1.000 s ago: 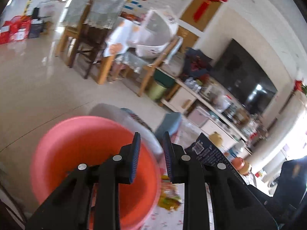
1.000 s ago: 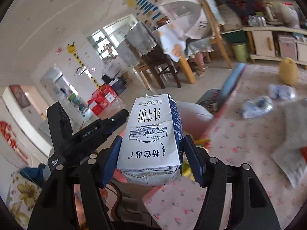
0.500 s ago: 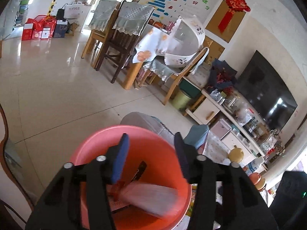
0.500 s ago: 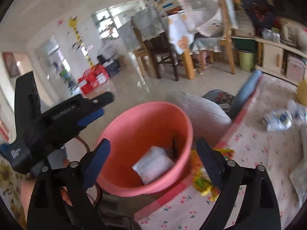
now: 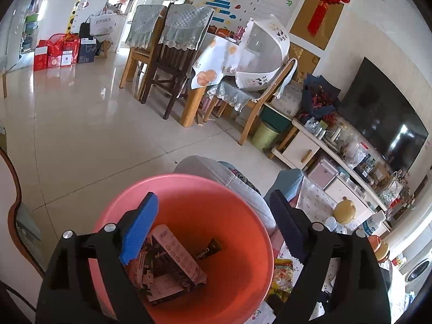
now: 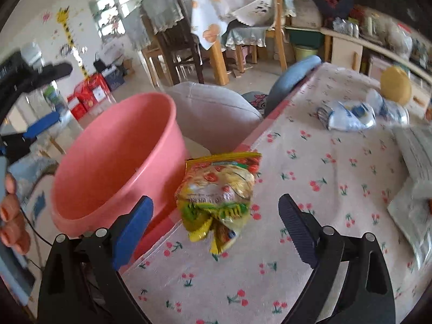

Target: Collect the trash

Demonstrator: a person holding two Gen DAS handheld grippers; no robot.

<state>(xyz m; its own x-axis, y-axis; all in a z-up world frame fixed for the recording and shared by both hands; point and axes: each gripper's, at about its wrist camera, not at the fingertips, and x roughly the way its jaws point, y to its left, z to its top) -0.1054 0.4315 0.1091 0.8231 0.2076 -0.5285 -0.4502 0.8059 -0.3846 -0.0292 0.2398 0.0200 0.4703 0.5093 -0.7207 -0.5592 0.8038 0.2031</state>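
Pink basin point(image 5: 253, 216) with 1 carton point(image 5: 172, 264), 1 dark wrapper point(image 5: 209, 249)

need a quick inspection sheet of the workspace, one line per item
surface: cherry-print cloth, partly covered.
job's things: pink basin holds a carton and a dark wrapper; yellow snack bag lies beside the basin; crushed bottle farther off.
clutter: papers at the right edge.
grippers: left gripper open above the basin; right gripper open, facing the snack bag.
cables: thin dark cable by the basin.
surroundings: dining chairs, TV.
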